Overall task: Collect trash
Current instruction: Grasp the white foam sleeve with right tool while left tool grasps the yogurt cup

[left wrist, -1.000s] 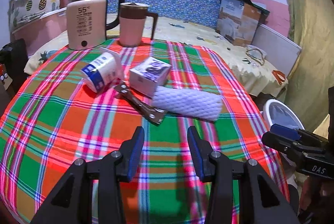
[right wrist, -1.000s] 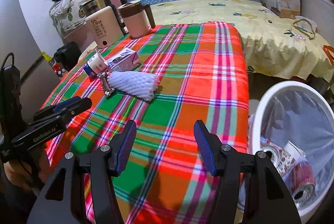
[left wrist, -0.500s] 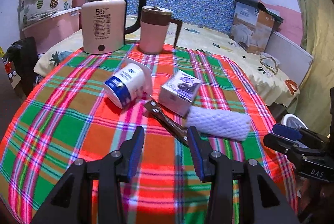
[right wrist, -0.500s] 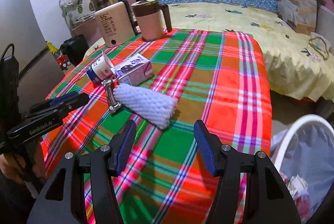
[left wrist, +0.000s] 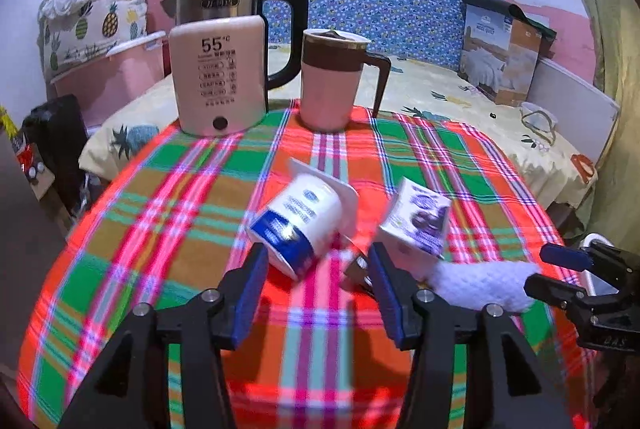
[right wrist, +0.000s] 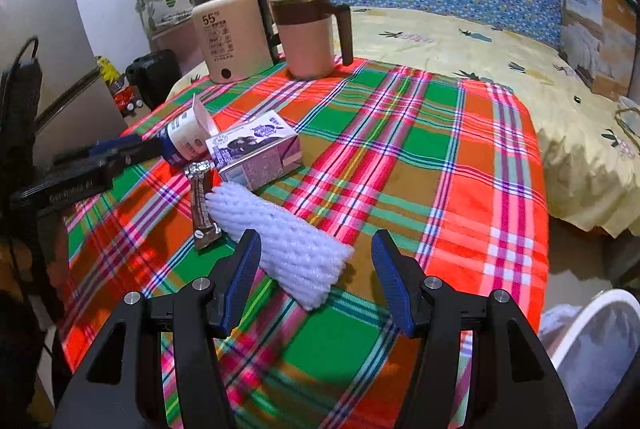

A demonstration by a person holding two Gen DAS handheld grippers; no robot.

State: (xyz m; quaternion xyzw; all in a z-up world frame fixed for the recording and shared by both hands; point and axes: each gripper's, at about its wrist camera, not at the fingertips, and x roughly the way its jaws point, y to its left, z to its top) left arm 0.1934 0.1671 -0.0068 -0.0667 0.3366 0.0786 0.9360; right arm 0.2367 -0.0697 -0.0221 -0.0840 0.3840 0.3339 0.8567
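Observation:
Trash lies on the plaid tablecloth (left wrist: 160,213). A white and blue yogurt cup (left wrist: 300,225) lies on its side, just ahead of my open, empty left gripper (left wrist: 316,289). A small purple milk carton (left wrist: 418,225), a brown snack wrapper (right wrist: 202,201) and a white foam net sleeve (right wrist: 288,249) lie beside it. My open, empty right gripper (right wrist: 316,281) hovers just short of the foam sleeve's near end. The cup (right wrist: 184,139) and the carton (right wrist: 256,153) also show in the right wrist view.
A pink 55° warmer (left wrist: 218,77) with a steel kettle (left wrist: 224,1) behind it and a pink lidded mug (left wrist: 332,81) stand at the table's far edge. A white trash bin (right wrist: 592,353) stands at the table's right. A bed (right wrist: 500,45) lies beyond.
Both grippers moved forward over the table toward the trash pile. The left now has the yogurt cup just ahead of its fingers, the right has the foam sleeve. Both stayed open.

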